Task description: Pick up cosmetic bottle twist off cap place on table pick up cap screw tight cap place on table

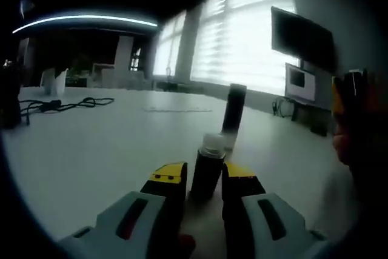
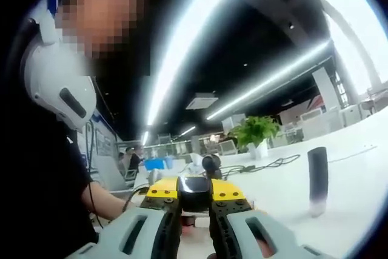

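Dark bottle [image 1: 207, 171] sits clamped between left fingers [image 1: 182, 177]; right fingers [image 2: 167, 195] clench its black cap [image 2: 194, 193].

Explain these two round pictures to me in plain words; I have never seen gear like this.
A person holds two hand-held grippers, each carrying a camera that looks along its jaws. In the left gripper view, the left gripper clamps a dark cosmetic bottle with its cap off, showing a pale threaded neck. Behind it a tall dark tube stands on the white table, near a black cable. In the right gripper view, the right gripper grips the small dark cap.
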Demonstrator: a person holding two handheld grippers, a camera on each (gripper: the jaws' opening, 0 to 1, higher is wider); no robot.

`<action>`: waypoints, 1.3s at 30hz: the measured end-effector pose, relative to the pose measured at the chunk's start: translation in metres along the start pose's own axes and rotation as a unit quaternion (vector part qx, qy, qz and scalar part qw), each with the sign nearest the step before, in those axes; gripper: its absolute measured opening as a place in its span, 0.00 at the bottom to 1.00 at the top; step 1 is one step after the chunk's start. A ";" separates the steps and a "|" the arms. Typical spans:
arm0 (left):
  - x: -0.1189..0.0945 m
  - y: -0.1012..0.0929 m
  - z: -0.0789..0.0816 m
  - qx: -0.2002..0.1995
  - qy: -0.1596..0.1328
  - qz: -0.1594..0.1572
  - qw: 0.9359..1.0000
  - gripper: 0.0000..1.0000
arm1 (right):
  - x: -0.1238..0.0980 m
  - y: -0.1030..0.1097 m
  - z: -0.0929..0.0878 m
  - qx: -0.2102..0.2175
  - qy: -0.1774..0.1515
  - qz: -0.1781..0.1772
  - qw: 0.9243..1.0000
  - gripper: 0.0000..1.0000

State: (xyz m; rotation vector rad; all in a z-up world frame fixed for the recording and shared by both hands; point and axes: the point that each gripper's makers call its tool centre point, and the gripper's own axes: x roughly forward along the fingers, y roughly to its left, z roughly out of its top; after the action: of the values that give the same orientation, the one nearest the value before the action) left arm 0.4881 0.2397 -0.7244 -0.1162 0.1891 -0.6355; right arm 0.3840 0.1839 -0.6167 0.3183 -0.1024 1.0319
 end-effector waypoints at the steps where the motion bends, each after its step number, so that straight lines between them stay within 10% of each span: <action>1: -0.002 0.000 0.001 -0.009 -0.004 -0.002 1.000 0.14 | 0.000 -0.003 0.000 -0.004 0.000 -0.006 1.000 0.11; 22: -0.052 -0.018 0.021 0.056 -0.077 -0.053 0.994 0.13 | -0.003 -0.071 -0.029 -0.052 0.042 -0.145 0.987 0.11; 39: -0.049 -0.019 0.025 0.066 -0.087 -0.054 0.993 0.13 | -0.009 -0.115 -0.073 -0.059 0.130 -0.229 0.963 0.11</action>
State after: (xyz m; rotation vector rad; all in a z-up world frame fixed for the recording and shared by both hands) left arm 0.4439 0.2551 -0.6901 -0.0539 -0.0285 -0.7409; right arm 0.4725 0.1444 -0.7119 0.0868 0.1433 0.5966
